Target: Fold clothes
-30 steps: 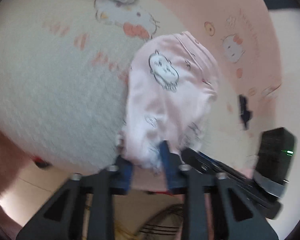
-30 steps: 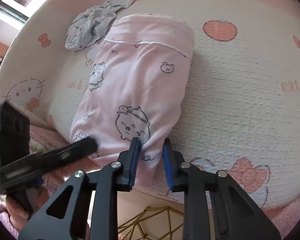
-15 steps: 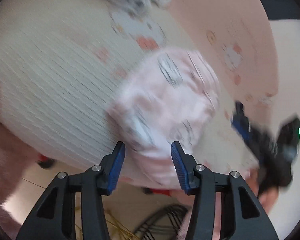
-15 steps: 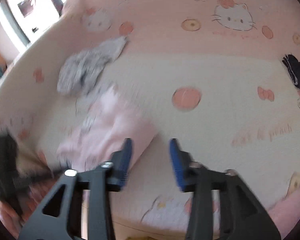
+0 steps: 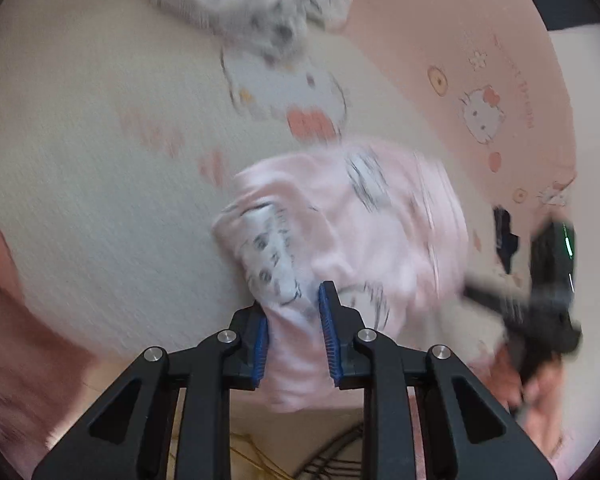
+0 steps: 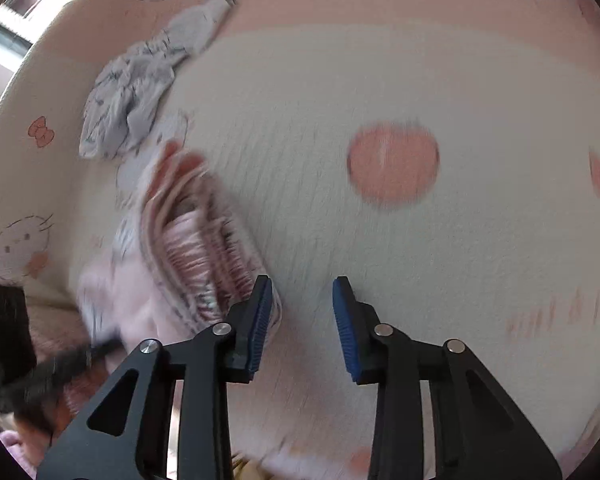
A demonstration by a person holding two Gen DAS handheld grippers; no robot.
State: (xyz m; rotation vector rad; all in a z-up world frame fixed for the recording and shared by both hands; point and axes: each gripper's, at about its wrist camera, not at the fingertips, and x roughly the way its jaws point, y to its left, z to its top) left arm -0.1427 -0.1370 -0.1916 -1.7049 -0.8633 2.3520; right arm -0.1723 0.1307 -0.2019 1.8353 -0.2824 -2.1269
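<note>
Pink cartoon-print cotton garment [image 5: 340, 224] is lying bunched on the cream-and-pink cat-print bed cover [image 5: 80, 152], near its front edge, with one end hanging over that edge. Left gripper [image 5: 293, 336] is clamping on that overhanging end: pink fabric is filling the gap between its blue-padded fingers [image 5: 327, 340], both pads touching cloth. In the right wrist view the same garment [image 6: 188, 248] is showing up heavily motion-blurred, folded layers stacked edge-on, sitting just beside the left finger of the right gripper [image 6: 302, 328]. Right gripper's fingers [image 6: 346, 336] are standing apart with only bed cover visible between them, gripping nothing; can't tell whether the left pad is touching the garment's edge or just overlapping it in view. Crumpled grey-and-white printed garment [image 6: 132, 92] is lying further back on the bed, apart from the pink one, near the pink border of the cover; it's also showing at the top of the left wrist view [image 5: 252, 0]. Small dark item [image 5: 505, 240] is sitting on the cover to the right of the pink garment, too blurred to identify. Right gripper's black body [image 5: 548, 300] is appearing blurred at the right edge of the left wrist view.
</note>
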